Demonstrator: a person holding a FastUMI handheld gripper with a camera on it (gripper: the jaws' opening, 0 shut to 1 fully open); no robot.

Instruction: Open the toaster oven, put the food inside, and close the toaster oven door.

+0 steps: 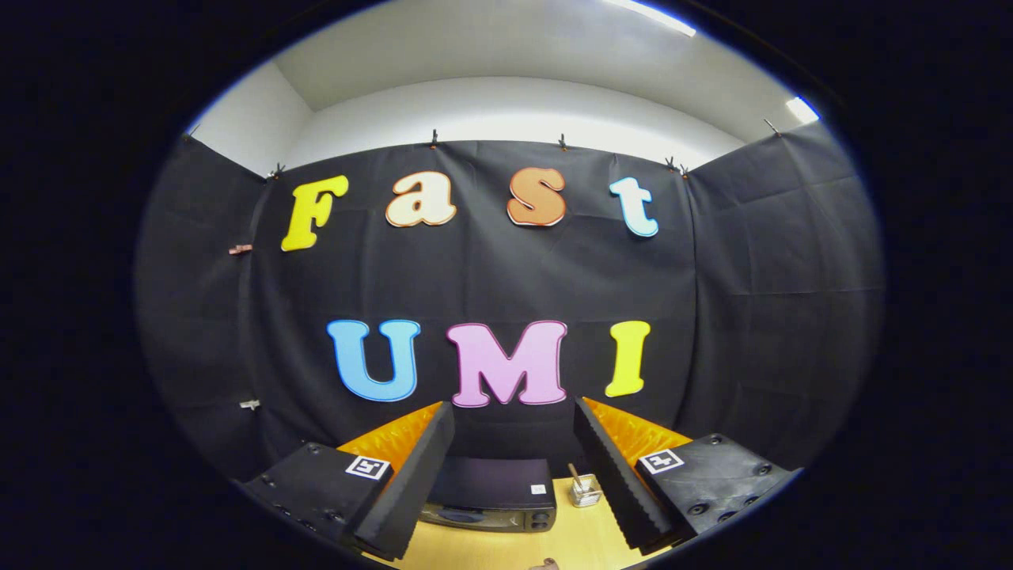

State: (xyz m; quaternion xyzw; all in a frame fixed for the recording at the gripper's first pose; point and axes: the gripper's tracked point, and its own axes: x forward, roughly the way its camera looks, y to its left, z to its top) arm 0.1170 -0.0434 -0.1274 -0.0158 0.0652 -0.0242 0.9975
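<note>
Tool (514, 475): released, fingers spread, grasping nothing.
Toaster oven (491, 497): beyond the fingers on the surface (570, 538); looks rigid, heavy; best hold probably the door's handle.

a recording booth inside a plain room, black cloth (760, 301) clipped up as walls on three sides, white wall and ceiling with strip lights (657, 16) above, wooden table (570, 534) bearing a toaster oven (491, 499), a staged kitchen setup

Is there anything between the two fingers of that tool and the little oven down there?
No. In the gripper view the tool is open, holding nothing; only bare wooden table lies before the toaster oven. A small cup stands beside it.
</note>
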